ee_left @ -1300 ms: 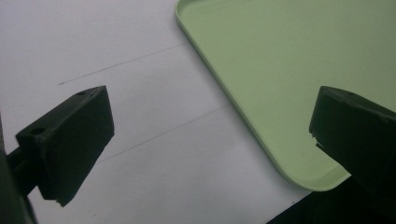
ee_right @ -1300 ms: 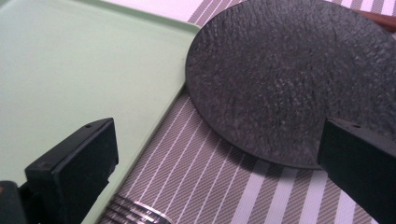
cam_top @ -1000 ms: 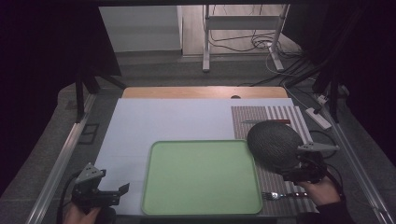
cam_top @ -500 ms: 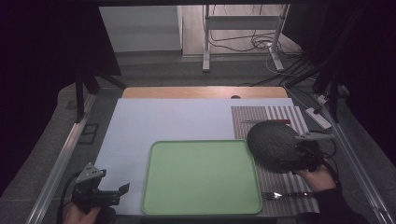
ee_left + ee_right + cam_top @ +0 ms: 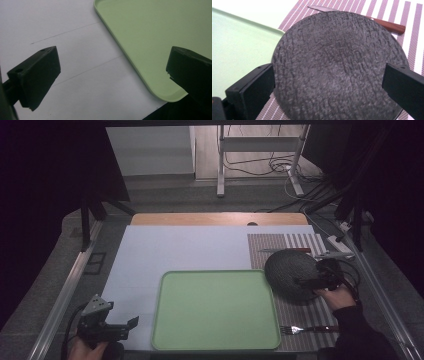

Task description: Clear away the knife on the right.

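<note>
R gripper view: jaws wide round dark plate, knife behind; L gripper jaws wide.

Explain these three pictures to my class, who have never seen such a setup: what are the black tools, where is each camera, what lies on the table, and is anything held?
A person holds a hand-held gripper in each hand; each has two black jaws. The high view looks down from above the table. The other two pictures come from cameras riding on the grippers.

The left gripper hovers open beside a green tray, holding nothing. The right gripper is open, its jaws either side of a dark, rough round plate; whether they touch it is unclear. The plate lies on a striped placemat, its edge over the tray's corner. A knife lies behind it and a fork nearer the person.
</note>
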`<state>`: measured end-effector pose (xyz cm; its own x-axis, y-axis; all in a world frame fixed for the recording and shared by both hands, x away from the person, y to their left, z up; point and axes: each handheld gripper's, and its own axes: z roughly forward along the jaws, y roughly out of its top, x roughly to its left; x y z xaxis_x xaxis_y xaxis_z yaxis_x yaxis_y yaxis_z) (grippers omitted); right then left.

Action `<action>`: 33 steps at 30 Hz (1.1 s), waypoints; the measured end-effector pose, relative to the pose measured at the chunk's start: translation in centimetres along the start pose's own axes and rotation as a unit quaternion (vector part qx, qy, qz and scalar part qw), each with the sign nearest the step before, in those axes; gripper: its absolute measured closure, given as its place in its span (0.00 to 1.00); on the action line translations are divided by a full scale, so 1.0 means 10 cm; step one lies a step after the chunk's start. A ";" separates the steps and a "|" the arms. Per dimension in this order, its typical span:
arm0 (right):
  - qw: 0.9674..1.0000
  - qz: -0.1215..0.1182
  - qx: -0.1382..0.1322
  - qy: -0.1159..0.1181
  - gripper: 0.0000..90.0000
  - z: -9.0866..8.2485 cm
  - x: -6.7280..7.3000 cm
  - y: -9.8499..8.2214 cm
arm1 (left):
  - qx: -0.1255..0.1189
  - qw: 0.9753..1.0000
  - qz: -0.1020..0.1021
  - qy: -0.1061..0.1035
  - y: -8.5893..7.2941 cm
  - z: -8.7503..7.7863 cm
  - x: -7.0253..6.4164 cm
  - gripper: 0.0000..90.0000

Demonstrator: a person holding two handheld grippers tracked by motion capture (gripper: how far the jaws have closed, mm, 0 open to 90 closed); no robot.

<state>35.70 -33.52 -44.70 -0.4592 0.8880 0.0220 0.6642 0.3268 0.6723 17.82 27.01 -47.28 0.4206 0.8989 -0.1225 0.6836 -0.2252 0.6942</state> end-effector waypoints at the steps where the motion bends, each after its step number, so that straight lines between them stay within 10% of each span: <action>1: 1.000 0.000 0.001 -0.001 0.00 0.02 -0.01 0.02 | 0.000 1.000 0.000 0.000 0.00 0.00 0.00 0.00; 33: 0.998 0.014 0.042 -0.046 0.00 0.73 -0.48 0.53 | 0.003 1.000 0.001 -0.001 0.00 0.01 0.00 0.00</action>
<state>45.72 -33.71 -46.61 -0.3872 0.9215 -0.0309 0.7249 0.3249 0.6075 17.90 26.98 -47.32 0.4226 0.8981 -0.1220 0.6865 -0.2293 0.6901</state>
